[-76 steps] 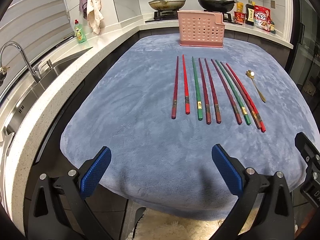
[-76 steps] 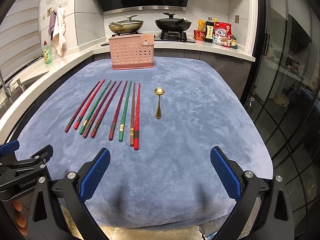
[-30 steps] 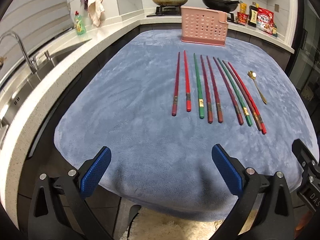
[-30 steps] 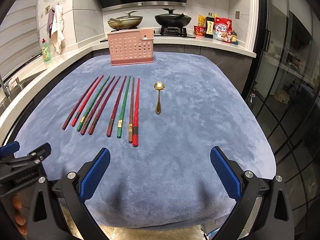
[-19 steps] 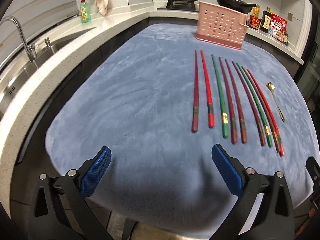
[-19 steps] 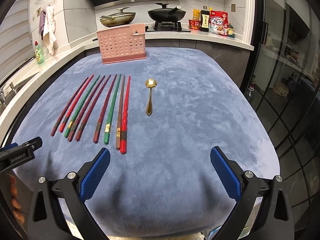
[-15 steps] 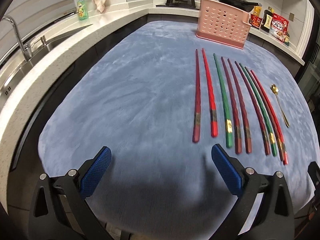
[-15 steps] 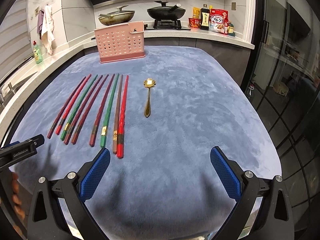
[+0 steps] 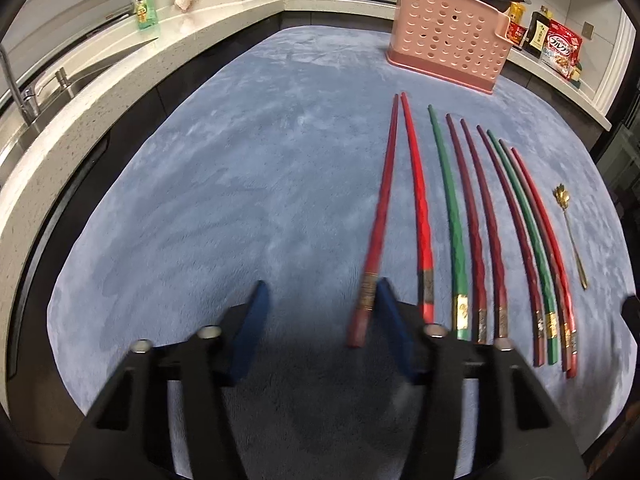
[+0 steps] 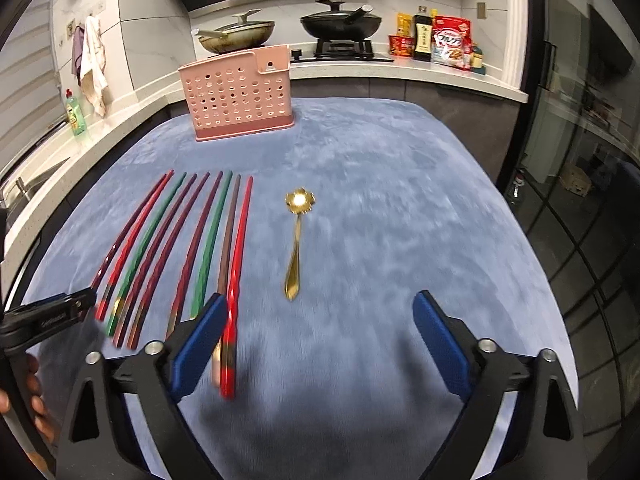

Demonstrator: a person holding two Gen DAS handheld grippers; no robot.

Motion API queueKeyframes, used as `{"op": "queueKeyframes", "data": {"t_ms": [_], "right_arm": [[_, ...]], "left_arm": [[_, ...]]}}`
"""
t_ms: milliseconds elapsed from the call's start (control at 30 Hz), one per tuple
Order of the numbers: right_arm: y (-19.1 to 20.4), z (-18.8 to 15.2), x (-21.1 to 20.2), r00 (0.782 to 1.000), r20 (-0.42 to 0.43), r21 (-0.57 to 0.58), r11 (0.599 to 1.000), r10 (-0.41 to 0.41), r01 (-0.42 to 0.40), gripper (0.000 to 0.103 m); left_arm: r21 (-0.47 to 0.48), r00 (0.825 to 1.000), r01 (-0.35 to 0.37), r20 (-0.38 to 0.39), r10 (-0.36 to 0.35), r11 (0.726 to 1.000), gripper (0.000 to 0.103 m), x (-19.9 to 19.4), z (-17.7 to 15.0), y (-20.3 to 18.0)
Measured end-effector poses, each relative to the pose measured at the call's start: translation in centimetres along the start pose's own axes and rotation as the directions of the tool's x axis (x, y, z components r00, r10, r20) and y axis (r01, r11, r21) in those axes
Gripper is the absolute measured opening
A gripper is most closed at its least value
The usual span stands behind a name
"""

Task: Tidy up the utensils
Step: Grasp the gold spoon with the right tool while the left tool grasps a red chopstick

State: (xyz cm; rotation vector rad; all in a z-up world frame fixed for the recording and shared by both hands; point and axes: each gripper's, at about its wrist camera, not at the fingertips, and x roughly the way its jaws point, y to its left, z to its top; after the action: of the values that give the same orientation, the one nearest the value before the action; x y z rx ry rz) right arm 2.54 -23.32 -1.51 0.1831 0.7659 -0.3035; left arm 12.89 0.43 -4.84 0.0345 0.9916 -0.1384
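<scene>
Several red, dark red and green chopsticks (image 9: 456, 216) lie side by side on the blue-grey mat (image 9: 240, 184); they also show in the right wrist view (image 10: 208, 240). A gold spoon (image 10: 297, 240) lies to their right. A pink perforated utensil holder (image 9: 448, 36) stands at the mat's far edge. My left gripper (image 9: 320, 320) is partly closed, its jaws still apart, low over the mat with the leftmost dark red chopstick's (image 9: 378, 224) end between the pads. My right gripper (image 10: 320, 344) is open, its left pad beside the rightmost red chopstick (image 10: 238, 256).
A sink with a tap (image 9: 24, 96) and a green soap bottle (image 9: 145, 4) are on the counter at left. Pans (image 10: 340, 20) stand on the stove behind the holder. Food packets (image 10: 448, 46) sit at the back right. A glass door is at the right.
Both grippers have moved forward and down toward the near ends of the chopsticks. The left gripper's jaws have narrowed around the leftmost chopstick's end. The right gripper stays wide open.
</scene>
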Motion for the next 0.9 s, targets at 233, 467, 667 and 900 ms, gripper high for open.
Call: {"op": "queueKeyframes", "data": {"t_ms": [233, 467, 667, 900], "right_arm": [[-0.6, 1.6, 4.6, 0.991, -0.100, 0.058, 0.995, 0.087, -0.081, 0.043], [-0.9, 1.4, 6.9, 0.972, -0.153, 0.139, 0.978, 0.178, -0.157, 0.020], [-0.8, 1.3, 7.0, 0.967, -0.159, 0.143, 0.974, 0.198, -0.176, 0.010], [-1.1, 1.6, 6.0, 0.966, -0.149, 0.157, 0.970, 0.211, -0.187, 0.006]], "left_arm": [[-0.002, 0.998, 0.060, -0.031, -0.060, 0.998, 0.014, 0.0, 0.4, -0.2], [-0.008, 0.997, 0.067, -0.046, -0.067, 0.998, 0.013, 0.1, 0.4, -0.1], [-0.011, 0.997, 0.059, -0.046, -0.059, 0.998, 0.013, 0.1, 0.4, -0.3], [-0.016, 0.996, 0.073, -0.045, -0.074, 0.997, 0.012, -0.5, 0.6, 0.0]]}}
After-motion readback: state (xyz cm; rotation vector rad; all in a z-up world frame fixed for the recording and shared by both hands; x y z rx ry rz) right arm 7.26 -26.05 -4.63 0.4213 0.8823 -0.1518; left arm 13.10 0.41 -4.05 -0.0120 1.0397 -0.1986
